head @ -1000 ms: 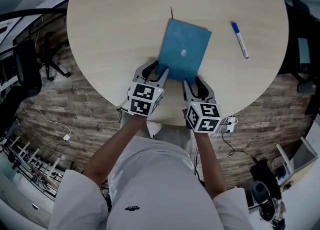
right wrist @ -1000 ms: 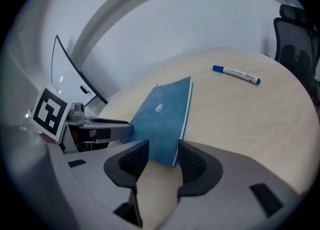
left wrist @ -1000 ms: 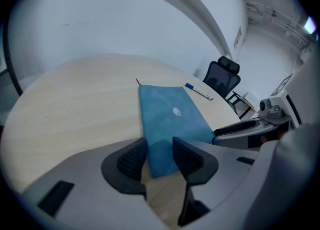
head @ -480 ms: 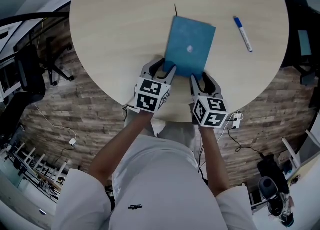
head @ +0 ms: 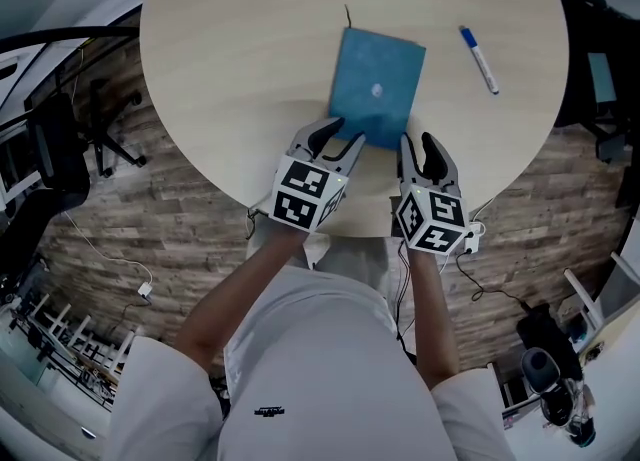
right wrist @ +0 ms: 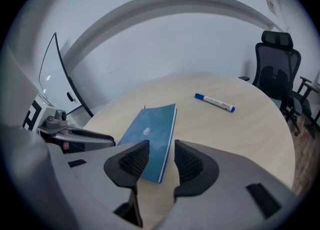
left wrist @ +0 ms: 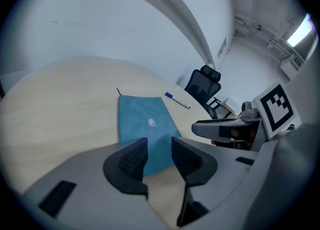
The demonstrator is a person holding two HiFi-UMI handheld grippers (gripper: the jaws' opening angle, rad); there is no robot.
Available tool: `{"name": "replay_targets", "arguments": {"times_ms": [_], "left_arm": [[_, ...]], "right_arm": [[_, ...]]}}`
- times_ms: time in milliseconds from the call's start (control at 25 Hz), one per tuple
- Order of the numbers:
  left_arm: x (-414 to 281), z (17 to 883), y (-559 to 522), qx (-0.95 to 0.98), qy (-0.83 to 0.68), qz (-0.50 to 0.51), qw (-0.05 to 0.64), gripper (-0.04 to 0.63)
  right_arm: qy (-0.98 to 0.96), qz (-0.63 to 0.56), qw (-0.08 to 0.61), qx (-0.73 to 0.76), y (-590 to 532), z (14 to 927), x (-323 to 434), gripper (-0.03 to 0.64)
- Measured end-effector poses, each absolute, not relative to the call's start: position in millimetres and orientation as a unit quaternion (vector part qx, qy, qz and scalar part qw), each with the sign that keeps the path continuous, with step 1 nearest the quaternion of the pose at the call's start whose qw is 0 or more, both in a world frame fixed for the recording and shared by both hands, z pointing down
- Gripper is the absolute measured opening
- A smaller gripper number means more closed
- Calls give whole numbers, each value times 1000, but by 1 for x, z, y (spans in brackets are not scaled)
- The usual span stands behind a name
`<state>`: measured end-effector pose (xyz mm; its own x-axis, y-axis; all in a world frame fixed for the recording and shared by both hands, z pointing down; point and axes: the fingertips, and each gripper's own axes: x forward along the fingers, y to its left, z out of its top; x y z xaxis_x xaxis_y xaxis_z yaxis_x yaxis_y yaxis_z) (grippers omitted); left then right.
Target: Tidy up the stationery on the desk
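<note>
- Left claw [left wrist: 159, 146]: the jaws stand spread with a narrow gap and grip nothing. In the left gripper view the near edge of the blue notebook [left wrist: 145, 124] shows through the gap, lying flat on the desk beyond the jaw tips.
- Right claw [right wrist: 161, 149]: the jaws are likewise spread and empty. In the head view this claw sits just below and to the right of the notebook's lower right corner, apart from it.
- Notebook position: closed, cover up, flat on the round desk [head: 240, 59], at centre frame in the head view, slightly skewed, with its near edge close to the desk rim.
- Blue-capped marker [head: 479, 59]: it lies loose in the upper right of the head view, well apart from the notebook and from both claws.
- Step in hand (judgement): positioning of the notebook; both claws flank its near edge and neither has a grip.
- Next move (judgement): either square the notebook by pushing on its corners, or send the right claw up and right to the marker. The marker is thin and lies flat, so the jaws must come down astride its barrel and close at mid-length.
</note>
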<state>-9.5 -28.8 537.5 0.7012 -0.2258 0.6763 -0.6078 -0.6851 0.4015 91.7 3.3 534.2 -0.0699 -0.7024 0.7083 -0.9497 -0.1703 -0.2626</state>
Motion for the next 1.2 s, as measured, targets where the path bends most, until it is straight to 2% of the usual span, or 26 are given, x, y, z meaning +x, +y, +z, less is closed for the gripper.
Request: {"name": "replay_targets", "arguments": {"times_ms": [120, 200, 360, 480, 1200], "left_arm": [[3, 528, -24, 872, -215, 289, 331, 68], [9, 523, -27, 877, -209, 284, 326, 39], [21, 515, -35, 883, -208, 278, 316, 34], [32, 511, -38, 885, -208, 276, 312, 34], [104, 512, -62, 896, -184, 290, 281, 34]], "right_arm": [[-627, 365, 167, 667, 2, 527, 104, 174], [-630, 353, 172, 670, 0, 523, 114, 171], [-640, 330, 185, 668, -8, 517, 135, 123], [-645, 314, 195, 668, -13, 515, 153, 116], [-638, 260, 266, 674, -55, 529, 258, 110]]}}
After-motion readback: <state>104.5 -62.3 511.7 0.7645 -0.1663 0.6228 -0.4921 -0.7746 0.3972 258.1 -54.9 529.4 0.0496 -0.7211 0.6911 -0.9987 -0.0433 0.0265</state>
